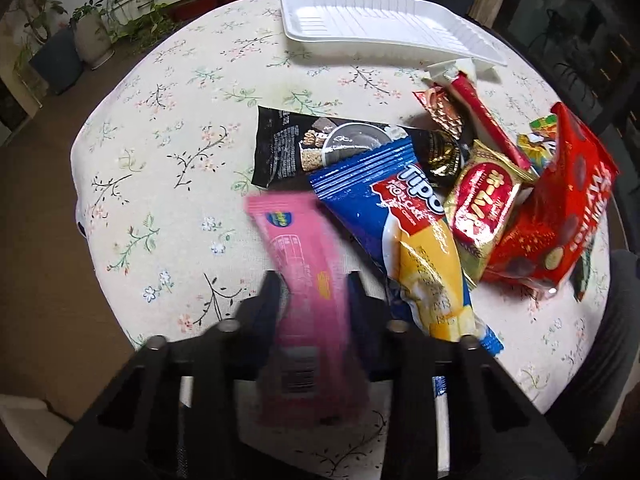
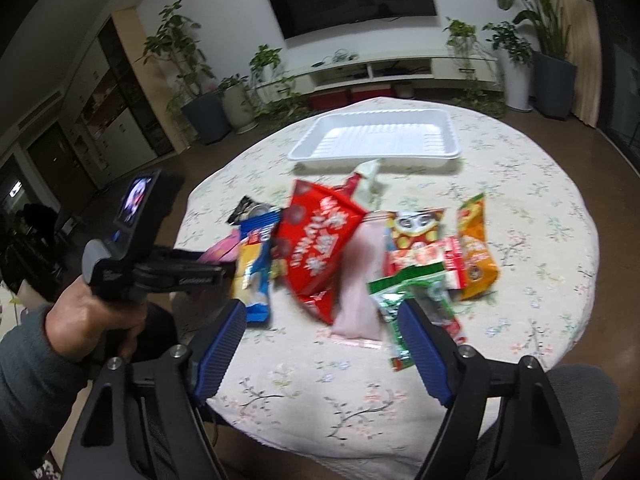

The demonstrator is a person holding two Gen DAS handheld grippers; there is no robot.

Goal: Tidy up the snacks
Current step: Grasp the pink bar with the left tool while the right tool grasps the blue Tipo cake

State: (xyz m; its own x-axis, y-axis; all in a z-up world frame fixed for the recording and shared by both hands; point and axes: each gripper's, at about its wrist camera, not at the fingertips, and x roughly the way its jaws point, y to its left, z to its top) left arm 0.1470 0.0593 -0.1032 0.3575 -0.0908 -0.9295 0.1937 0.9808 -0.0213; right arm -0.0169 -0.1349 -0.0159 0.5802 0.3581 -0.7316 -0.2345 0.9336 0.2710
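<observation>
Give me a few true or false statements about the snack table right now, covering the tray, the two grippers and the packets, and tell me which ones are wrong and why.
1. The white tray holds no snacks. True.
2. The left gripper is shut on the pink packet. True.
3. The right gripper is clamped on the red bag. False: its jaws stand apart over the pile and grip nothing.
4. The blue roll cake packet lies inside the tray. False: it lies on the floral tablecloth, partly over the black bar packet.
5. The snacks lie in a pile on the near side of the tray. True.
</observation>
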